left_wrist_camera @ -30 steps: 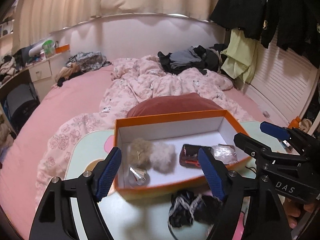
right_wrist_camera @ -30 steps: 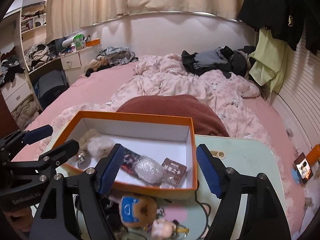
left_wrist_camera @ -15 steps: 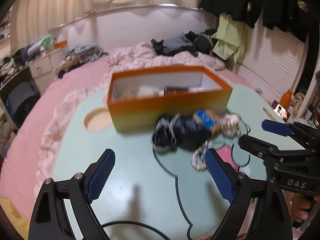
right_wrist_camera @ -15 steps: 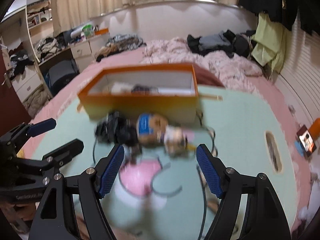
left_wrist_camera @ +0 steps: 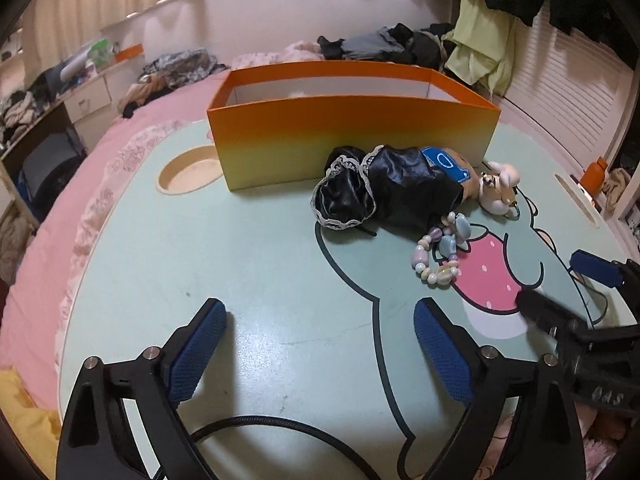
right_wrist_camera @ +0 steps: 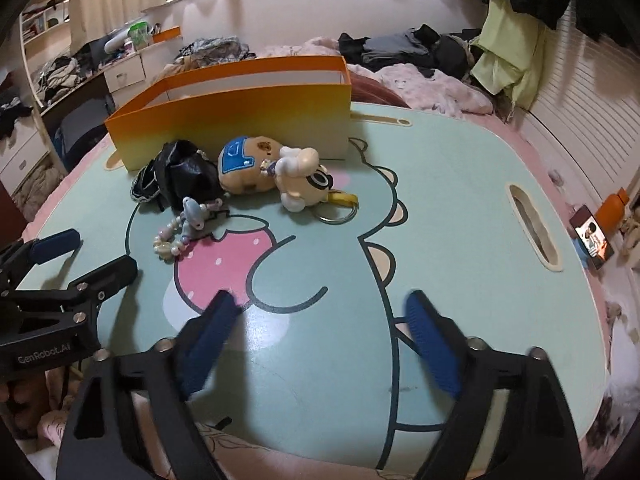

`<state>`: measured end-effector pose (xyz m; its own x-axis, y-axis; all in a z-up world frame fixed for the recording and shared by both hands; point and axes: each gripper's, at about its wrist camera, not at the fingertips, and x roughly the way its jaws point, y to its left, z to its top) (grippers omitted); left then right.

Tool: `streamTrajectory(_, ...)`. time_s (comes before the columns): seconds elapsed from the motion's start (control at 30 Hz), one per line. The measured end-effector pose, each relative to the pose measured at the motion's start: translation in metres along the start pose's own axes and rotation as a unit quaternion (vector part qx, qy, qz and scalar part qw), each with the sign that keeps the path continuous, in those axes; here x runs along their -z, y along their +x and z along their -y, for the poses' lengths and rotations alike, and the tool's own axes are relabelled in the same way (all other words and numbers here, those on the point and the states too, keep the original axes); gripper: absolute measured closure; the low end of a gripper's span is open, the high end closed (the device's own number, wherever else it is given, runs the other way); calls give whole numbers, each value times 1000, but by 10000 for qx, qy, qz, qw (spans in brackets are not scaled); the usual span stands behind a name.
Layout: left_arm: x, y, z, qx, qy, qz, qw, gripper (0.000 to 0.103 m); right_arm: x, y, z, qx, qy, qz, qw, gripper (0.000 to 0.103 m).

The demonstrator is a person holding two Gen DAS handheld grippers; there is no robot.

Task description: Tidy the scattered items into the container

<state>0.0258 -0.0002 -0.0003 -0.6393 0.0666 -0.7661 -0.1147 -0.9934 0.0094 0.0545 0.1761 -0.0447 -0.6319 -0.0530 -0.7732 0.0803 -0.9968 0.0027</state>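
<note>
L gripper: jaws spread wide, just been opening, nothing btwn them, only bare table. Ahead and right of its fingers lies the pile: black lace cloth, bead bracelet, blue-bibbed plush, white keyring toy, all touching or just beside the orange box front wall. R gripper: jaws also wide, just been opening, empty. Pile sits ahead-left of its fingers. Bracelet looks nearest to both; its long axis runs roughly away from the fingers.
</note>
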Motion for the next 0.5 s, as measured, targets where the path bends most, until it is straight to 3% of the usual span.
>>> streamTrajectory(0.03, 1, 1, 1, 22, 28, 0, 10000, 0, 0, 2, -1, -36, -55, -56, 10000, 0)
streamTrajectory(0.5, 3, 3, 1, 46, 29, 65, 10000, 0, 1, 3, -4, -48, -92, -46, 9999, 0)
